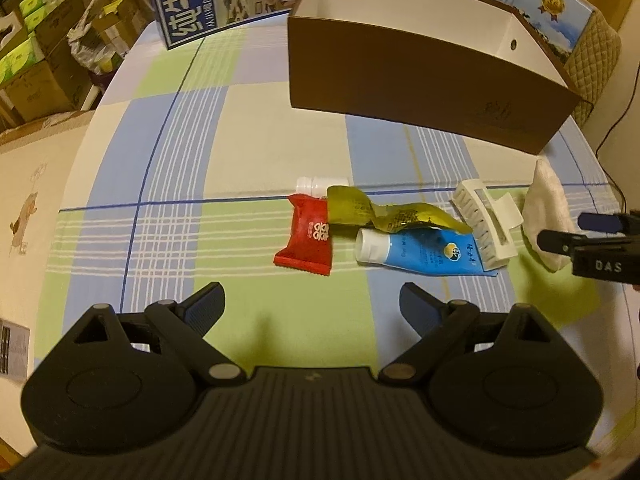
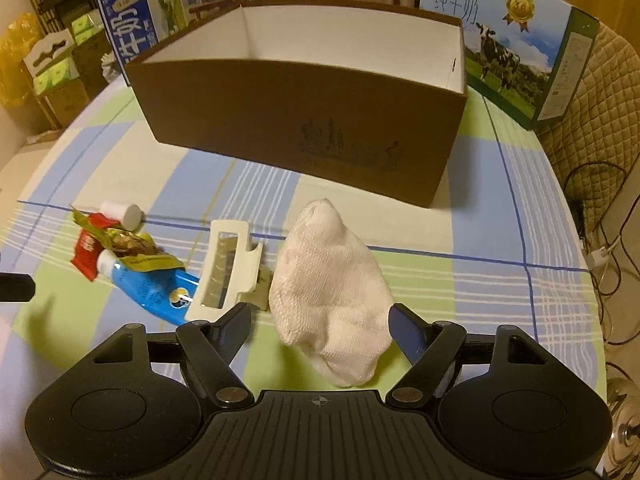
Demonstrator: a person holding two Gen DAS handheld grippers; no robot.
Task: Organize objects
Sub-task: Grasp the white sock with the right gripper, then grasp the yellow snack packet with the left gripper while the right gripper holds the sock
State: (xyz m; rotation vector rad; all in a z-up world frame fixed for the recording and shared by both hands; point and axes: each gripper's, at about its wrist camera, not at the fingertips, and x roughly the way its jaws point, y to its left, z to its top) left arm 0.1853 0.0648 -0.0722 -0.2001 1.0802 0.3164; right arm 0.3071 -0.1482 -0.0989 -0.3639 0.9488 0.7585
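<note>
A brown open box (image 1: 420,92) with a white inside stands at the back of the checked tablecloth. In front of it lie a red packet (image 1: 306,240), a small white bottle (image 1: 320,184), a yellow-green wrapper (image 1: 360,210), a blue tube (image 1: 424,254), a white hair claw (image 1: 486,224) and a white sock (image 1: 546,216). My left gripper (image 1: 312,300) hangs open over the cloth, just short of the red packet. My right gripper (image 2: 320,324) is open with the sock (image 2: 332,292) between its fingers; the left pad stands clear of the sock. The hair claw (image 2: 224,272) lies just left of it.
Two blue milk cartons (image 2: 516,40) (image 1: 188,4) stand behind the box. A quilted chair back (image 2: 600,92) and cables are at the right. Cardboard boxes (image 1: 36,72) are stacked beyond the table's left edge.
</note>
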